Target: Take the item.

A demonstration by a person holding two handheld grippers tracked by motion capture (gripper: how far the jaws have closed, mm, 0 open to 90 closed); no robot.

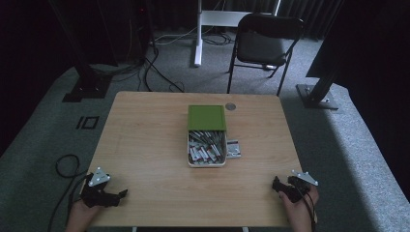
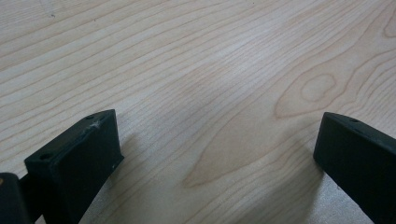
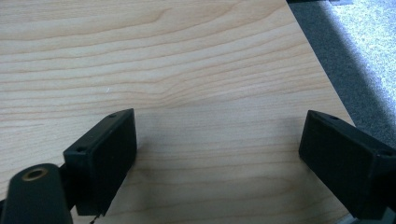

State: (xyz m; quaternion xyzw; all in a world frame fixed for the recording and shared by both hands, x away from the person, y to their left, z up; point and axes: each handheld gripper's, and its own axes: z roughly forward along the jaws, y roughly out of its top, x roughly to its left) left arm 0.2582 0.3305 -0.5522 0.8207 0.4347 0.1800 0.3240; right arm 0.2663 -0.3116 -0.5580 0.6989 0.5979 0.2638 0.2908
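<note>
The box of sachets (image 1: 206, 150) sits near the middle of the wooden table (image 1: 145, 145), slightly toward its far edge. Its green lid (image 1: 207, 117) lies flat, touching the far end of the open cream tray, which is packed with small red-and-white sachets. One loose sachet (image 1: 233, 149) lies on the table just beside the tray's right wall. A small round grey disc (image 1: 230, 106) rests beyond the lid, near the far edge.

Step in hand: judged as the starting position, before any contact. Both grippers rest at the near edge, well apart from the box. The left gripper (image 1: 122, 194) sits at the near left corner, the right gripper (image 1: 274, 184) at the near right corner.

Jaw state: the left gripper (image 2: 215, 140) has its jaws spread wide over bare wood, holding nothing. The right gripper (image 3: 217, 144) is likewise wide open and empty, close to the table's right edge.

Next move: probably a forward reach toward the loose sachet or the lid. The sachet lies flat, so a low, pinching approach would be required.
</note>
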